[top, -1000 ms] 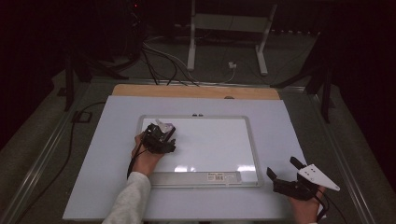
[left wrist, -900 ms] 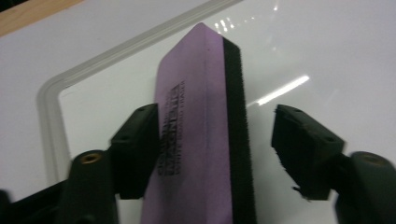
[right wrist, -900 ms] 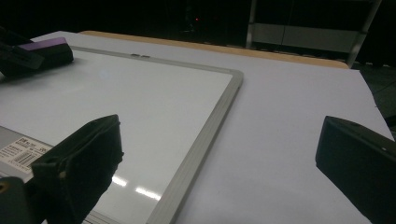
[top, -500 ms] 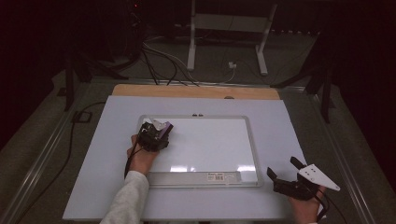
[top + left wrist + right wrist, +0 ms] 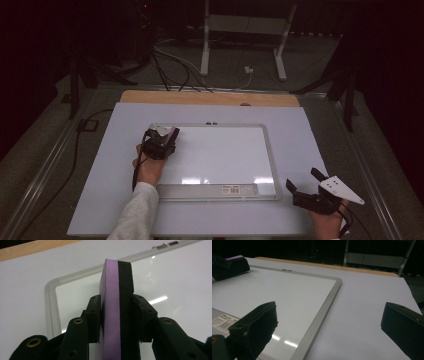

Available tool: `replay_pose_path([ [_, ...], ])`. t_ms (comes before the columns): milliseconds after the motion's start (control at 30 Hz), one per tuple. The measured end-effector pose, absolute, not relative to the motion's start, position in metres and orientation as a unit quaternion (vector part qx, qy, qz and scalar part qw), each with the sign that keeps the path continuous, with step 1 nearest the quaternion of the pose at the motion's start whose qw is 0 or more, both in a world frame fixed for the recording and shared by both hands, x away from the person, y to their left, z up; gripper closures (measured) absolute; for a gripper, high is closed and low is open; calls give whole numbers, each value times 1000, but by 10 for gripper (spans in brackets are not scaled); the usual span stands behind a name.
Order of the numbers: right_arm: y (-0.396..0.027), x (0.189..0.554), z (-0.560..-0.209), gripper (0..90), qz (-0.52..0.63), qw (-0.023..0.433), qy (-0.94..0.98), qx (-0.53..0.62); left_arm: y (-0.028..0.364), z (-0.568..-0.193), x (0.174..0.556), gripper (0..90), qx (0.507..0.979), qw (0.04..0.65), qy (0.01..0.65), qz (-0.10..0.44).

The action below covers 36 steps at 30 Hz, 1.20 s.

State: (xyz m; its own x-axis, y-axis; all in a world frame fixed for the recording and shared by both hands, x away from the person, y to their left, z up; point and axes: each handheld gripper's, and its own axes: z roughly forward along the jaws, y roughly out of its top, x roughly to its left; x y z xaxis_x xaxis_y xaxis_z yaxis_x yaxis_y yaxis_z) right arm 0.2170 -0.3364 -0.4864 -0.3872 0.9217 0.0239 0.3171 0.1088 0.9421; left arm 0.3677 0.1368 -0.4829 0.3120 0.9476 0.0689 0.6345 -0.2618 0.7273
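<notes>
The lower end of the purple-and-black foam eraser block is cut off by the bottom edge of the left gripper view, between the left tongs. The print on the small white barcode label on the silver-framed whiteboard is too small to be read. In the high view, the right hand is cut off at the near edge.

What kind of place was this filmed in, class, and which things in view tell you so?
Probably a lab or recording setup, not a classroom: a whiteboard lies flat on a white-covered table, loose cables trail over the floor by a metal stand, and the surroundings are dark.
</notes>
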Motion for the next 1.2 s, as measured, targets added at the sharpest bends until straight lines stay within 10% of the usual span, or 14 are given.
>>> replay_pose_path([
  [1200,-336,217,-487,10,485,310,677,458,164,-482,385,637,660,315,635,250],
])
